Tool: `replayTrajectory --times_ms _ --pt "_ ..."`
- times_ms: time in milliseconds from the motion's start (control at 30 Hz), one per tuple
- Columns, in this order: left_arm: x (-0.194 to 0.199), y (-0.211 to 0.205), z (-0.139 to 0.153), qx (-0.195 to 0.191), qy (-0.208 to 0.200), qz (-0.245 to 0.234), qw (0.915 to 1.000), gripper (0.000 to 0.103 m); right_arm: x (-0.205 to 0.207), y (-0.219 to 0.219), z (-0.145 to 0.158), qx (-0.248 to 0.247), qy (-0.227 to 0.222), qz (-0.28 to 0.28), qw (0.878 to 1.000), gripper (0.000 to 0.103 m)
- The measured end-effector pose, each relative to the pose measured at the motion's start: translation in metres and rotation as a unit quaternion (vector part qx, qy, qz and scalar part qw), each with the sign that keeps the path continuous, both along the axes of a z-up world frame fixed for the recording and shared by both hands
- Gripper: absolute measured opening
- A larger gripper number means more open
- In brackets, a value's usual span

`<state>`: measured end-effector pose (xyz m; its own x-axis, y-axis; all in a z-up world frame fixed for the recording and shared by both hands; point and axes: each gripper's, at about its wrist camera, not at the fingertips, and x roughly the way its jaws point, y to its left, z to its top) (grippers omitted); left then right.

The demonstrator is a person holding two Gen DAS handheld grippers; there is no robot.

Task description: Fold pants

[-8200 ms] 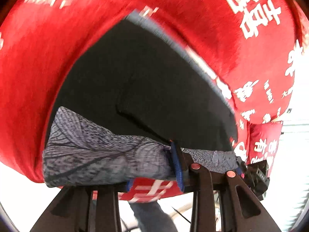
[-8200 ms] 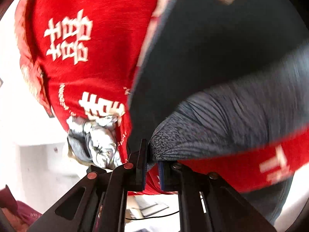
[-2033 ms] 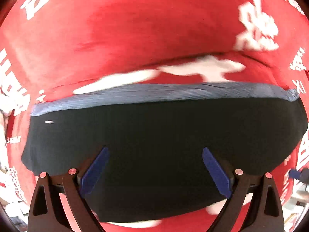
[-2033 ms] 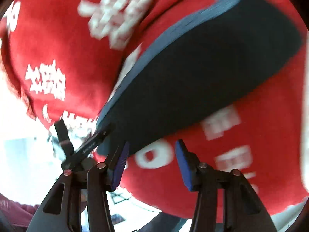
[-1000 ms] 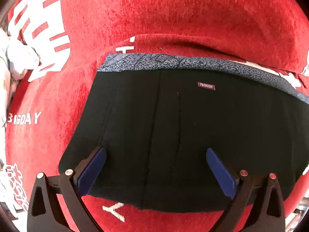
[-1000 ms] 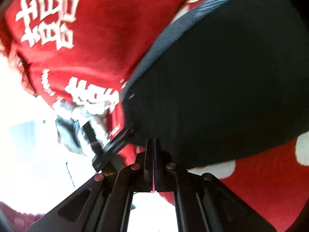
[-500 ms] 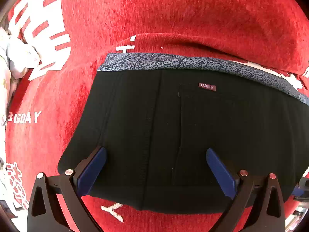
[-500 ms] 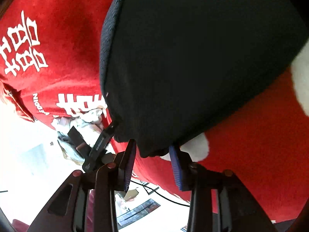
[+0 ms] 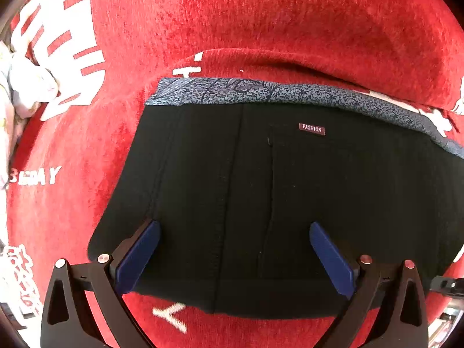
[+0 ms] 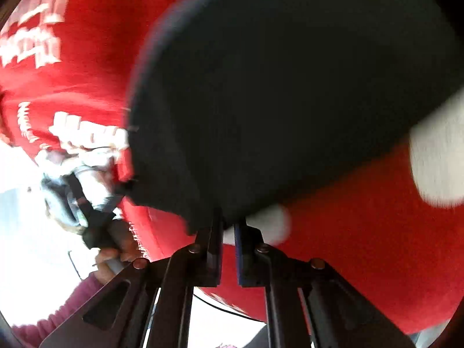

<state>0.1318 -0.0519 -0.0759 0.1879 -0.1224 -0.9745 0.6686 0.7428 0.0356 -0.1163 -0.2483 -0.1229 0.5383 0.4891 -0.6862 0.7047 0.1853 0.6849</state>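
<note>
The black pants (image 9: 290,197) lie folded flat on the red cloth (image 9: 261,23), with a grey patterned layer (image 9: 290,92) along the far edge and a small "FASHION" label (image 9: 312,128). My left gripper (image 9: 232,249) hovers over the near part of the pants, jaws wide open and empty. In the right wrist view the pants (image 10: 290,87) fill the upper frame, blurred. My right gripper (image 10: 227,226) has its jaws nearly together on the near corner of the black fabric.
The red cloth (image 10: 362,246) carries white printed characters (image 9: 72,58). A crumpled pale garment (image 9: 20,92) lies at the left edge and shows in the right wrist view (image 10: 84,171). The person's other hand and gripper (image 10: 101,232) appear at lower left.
My right gripper opened, then closed on the near corner of the pants. My left gripper stayed open above the pants and barely moved.
</note>
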Motion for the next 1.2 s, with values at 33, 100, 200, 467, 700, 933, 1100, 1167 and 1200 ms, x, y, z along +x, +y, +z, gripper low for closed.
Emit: replayTrajectory --times_ms 33,100,200,467,700,933,1100,1167,1200 --pt "-0.002 -0.001 0.003 0.010 0.001 -0.001 0.9999 0.103 -0.006 -0.002 -0.002 0.019 -0.008 -0.016 1.000 0.007" --pt "-0.011 -0.004 0.013 0.016 0.006 -0.007 0.9998 0.103 -0.014 -0.010 0.008 0.014 -0.001 -0.008 1.000 0.011" --pt "-0.036 -0.016 0.031 -0.006 0.000 -0.031 0.9995 0.103 -0.027 -0.035 0.042 -0.046 -0.004 0.020 0.999 0.015" --pt "-0.108 -0.093 0.001 -0.004 0.050 -0.057 0.9971 0.103 -0.015 -0.108 0.070 -0.220 0.066 0.081 0.970 0.019" --pt "-0.121 -0.084 0.008 0.020 0.029 -0.079 0.9963 0.103 -0.041 -0.100 0.055 -0.223 0.060 0.077 0.970 0.022" --pt "-0.076 -0.116 0.031 -0.008 -0.041 -0.071 0.9966 0.103 -0.041 -0.103 0.052 -0.206 0.055 0.064 0.975 0.022" --pt "-0.009 -0.126 0.006 0.035 -0.070 0.028 0.9965 0.103 -0.031 -0.089 0.054 -0.214 0.064 0.061 0.973 0.022" --pt "0.011 -0.119 0.002 0.000 -0.045 0.059 0.9972 0.103 -0.036 -0.090 0.057 -0.220 0.066 0.064 0.971 0.023" --pt "0.012 -0.116 0.003 0.006 -0.045 0.063 0.9970 0.103 -0.036 -0.089 0.057 -0.221 0.066 0.064 0.971 0.023"
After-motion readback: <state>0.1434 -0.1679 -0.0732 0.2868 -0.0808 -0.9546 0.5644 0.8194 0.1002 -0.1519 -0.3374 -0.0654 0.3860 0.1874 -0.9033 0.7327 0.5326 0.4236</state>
